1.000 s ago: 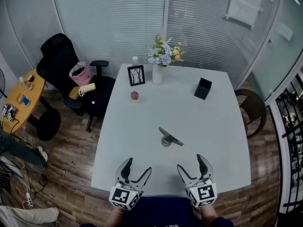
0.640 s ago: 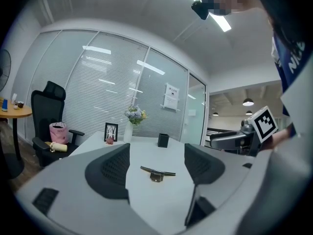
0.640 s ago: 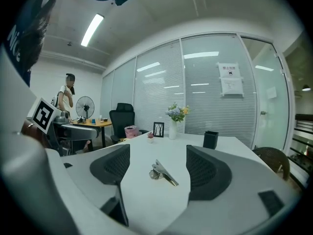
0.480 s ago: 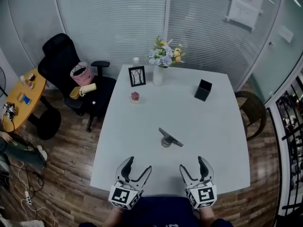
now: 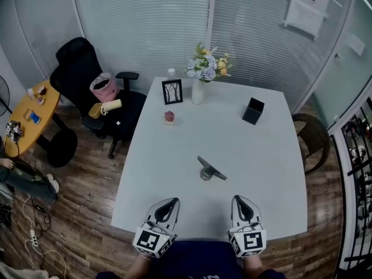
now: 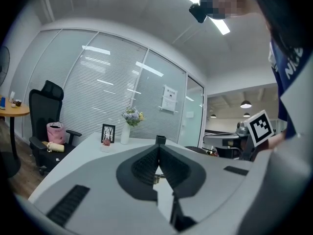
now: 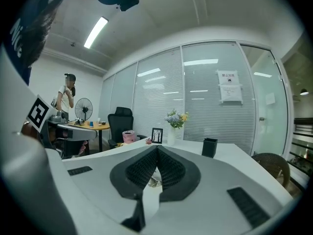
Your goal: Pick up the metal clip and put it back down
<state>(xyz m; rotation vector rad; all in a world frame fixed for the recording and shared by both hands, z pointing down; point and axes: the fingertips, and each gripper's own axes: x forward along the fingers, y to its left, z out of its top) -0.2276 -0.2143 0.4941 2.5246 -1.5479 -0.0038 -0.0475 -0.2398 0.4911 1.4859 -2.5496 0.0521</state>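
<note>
Both the left gripper [image 5: 170,202] and right gripper [image 5: 240,199] are closed and empty; reaching the seemingly flat metal clip [image 5: 210,170] unopened would merely shove it.

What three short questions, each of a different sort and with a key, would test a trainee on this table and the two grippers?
1. True or false: the metal clip lies on the table, apart from both grippers.
2. Choose one. The jaws of the left gripper and the right gripper are: A) together, with nothing between them; B) both wide apart; C) closed on the clip.
3. In the head view, what stands just left of the flower vase?

Key: 1 true. 2 A. 3 the picture frame.
</note>
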